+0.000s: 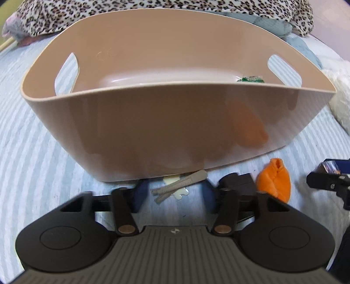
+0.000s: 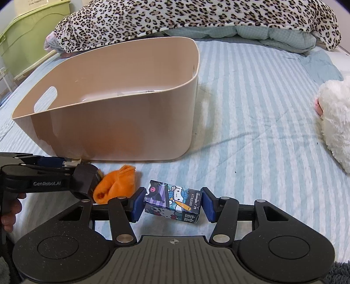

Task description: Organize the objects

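Right claw [image 2: 172, 202] around cartoon box [image 2: 172, 201] on striped bed [image 2: 251, 131]; left pad touching box, right pad just beside it, can't tell if gripped. Left claw [image 1: 172, 192] spread wide, low over grey clips [image 1: 175, 185] lying against front of beige tub [image 1: 170, 122]. Orange sock [image 1: 274, 182] just right of it. Green wrapper [image 1: 251, 79] inside tub. Leopard blanket [image 2: 196, 17] behind, white plush [image 2: 334, 118] on far right.

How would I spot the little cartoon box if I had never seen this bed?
Find the big beige tub on the striped bed. In front of it, right of an orange sock, lies the small box between the right gripper pads. Only it has printed cartoon characters.
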`<state>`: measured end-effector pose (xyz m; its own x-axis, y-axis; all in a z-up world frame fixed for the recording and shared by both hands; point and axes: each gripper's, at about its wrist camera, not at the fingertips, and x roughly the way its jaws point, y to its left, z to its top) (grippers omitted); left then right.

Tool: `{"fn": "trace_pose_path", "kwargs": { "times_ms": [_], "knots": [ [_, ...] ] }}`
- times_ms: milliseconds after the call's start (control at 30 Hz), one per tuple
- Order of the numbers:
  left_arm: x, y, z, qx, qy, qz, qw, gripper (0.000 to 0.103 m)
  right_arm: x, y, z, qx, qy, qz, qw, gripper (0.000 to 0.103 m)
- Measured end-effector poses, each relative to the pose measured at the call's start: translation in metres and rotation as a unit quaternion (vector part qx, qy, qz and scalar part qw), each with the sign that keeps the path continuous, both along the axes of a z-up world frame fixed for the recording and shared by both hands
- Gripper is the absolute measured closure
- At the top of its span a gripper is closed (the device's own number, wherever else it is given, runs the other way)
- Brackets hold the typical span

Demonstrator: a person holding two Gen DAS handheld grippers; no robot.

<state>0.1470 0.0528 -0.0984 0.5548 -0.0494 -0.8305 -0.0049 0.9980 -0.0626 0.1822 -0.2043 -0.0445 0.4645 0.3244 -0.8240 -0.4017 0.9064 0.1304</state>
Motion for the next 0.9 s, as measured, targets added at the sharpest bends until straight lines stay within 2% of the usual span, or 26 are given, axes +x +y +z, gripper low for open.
{"fn": "trace_pose_path", "kwargs": {
  "times_ms": [33,67,133,167,300,567,633,667,700,800,900],
  "knots": [
    [-0.001,0.0,0.001,0.001,0.001,0.001,1.0,0.056,0.0,0.0,0.0,0.001,0.0,-0.001,1.0,0.053],
    [-0.002,0.0,0.002,0.001,0.004,0.001,1.0,0.066,0.001,0.0,0.0,0.001,0.0,-0.002,1.0,0.053],
    [-0.005,0.001,0.003,-0.001,0.003,0.002,1.0,0.07,0.001,-0.001,0.0,0.002,0.0,-0.002,1.0,0.053],
    [-0.008,0.002,0.004,-0.005,0.003,0.002,1.0,0.083,0.001,-0.001,0.0,0.003,0.0,-0.002,1.0,0.053],
    [-0.016,0.005,0.005,-0.014,0.001,-0.006,0.9999,0.089,0.0,-0.001,0.002,0.008,-0.003,-0.001,1.0,0.053],
    [-0.018,0.004,0.007,-0.004,-0.004,-0.019,0.9998,0.09,-0.004,-0.003,0.006,0.01,-0.006,-0.002,1.0,0.053],
    [-0.019,-0.001,0.005,0.01,-0.006,-0.023,0.9997,0.088,-0.004,-0.004,0.006,0.011,-0.006,-0.003,1.0,0.053],
    [-0.018,-0.001,0.004,0.015,-0.007,-0.022,0.9996,0.084,-0.003,-0.005,0.006,0.01,-0.006,-0.003,1.0,0.053],
    [-0.01,-0.007,0.002,0.014,-0.007,-0.024,0.9996,0.078,-0.003,-0.005,0.005,0.01,-0.005,-0.004,1.0,0.053],
    [-0.003,-0.005,-0.001,0.002,-0.007,-0.019,0.9998,0.071,-0.001,-0.005,0.004,0.01,-0.003,-0.006,1.0,0.053],
    [0.003,-0.004,-0.003,-0.016,-0.006,-0.017,0.9997,0.072,-0.001,-0.005,0.004,0.01,-0.003,-0.007,1.0,0.053]
  ]
}}
